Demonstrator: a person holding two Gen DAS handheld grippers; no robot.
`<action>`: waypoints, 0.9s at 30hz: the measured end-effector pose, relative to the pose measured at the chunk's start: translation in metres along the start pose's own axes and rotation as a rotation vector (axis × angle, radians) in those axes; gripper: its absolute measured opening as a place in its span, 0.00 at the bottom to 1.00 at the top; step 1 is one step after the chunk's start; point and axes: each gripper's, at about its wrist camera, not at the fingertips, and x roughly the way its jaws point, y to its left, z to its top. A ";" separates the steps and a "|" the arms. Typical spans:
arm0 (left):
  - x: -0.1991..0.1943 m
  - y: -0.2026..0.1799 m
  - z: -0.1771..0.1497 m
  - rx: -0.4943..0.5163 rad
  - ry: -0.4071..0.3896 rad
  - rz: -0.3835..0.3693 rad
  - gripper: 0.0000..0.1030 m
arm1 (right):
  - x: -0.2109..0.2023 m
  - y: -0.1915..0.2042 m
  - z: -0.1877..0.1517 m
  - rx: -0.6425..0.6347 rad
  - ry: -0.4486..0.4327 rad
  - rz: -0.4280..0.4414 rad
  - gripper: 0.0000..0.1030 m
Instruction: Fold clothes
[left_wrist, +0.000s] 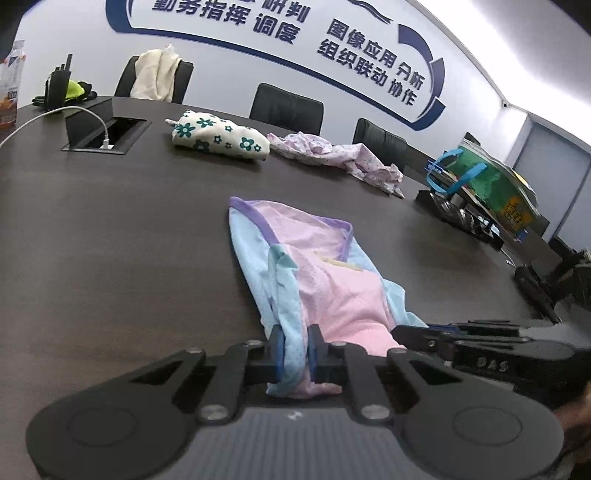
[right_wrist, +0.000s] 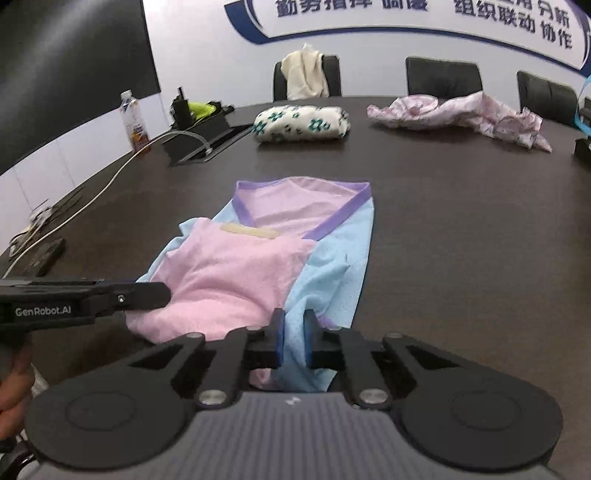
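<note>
Found the big dark table (left_wrist: 110, 240) smooth and slick, so could have let the whole small garment (left_wrist: 295, 258) slide toward the near side on a hard pull. Saw that garment lying in the middle of the table, neck at the far end and hem at the near end, bunched and doubled over on its left half. Might have pulled those loose layers apart, or folded them crooked, if lifted with one side higher than the other. Held the near hem with both tools: pinched the blue-and-pink left part in the left gripper (left_wrist: 295, 347) and the blue right part in the right gripper (right_wrist: 293, 336), pads pressed tight on cloth each time. Gripped only a thin bit of hem, so could have lost it from the pads partway through the fold. Had the two grippers just beside each other, so might have bumped them together too. Looked soft, thin and floppy, with tiny dots in the weave: pale blue at the sides, pink in the middle, a purple band round the V-shaped neck. Looked fuzzier on the pink front panel. Noticed a rolled flowery bundle (left_wrist: 218, 136) and a crumpled pink cloth (left_wrist: 332, 155) far across the table, well apart from the garment. Noticed hard black fingers with flat blue pads (left_wrist: 279, 350) on each gripper.
</note>
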 end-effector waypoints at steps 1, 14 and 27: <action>-0.006 0.001 -0.003 0.005 -0.005 -0.001 0.13 | -0.005 0.002 -0.002 0.003 0.010 0.015 0.10; -0.023 -0.009 -0.011 0.025 -0.050 -0.016 0.31 | -0.029 0.004 -0.004 -0.006 -0.084 0.066 0.21; -0.012 -0.009 -0.013 0.036 -0.029 -0.013 0.23 | -0.018 -0.005 -0.008 0.022 -0.069 0.054 0.21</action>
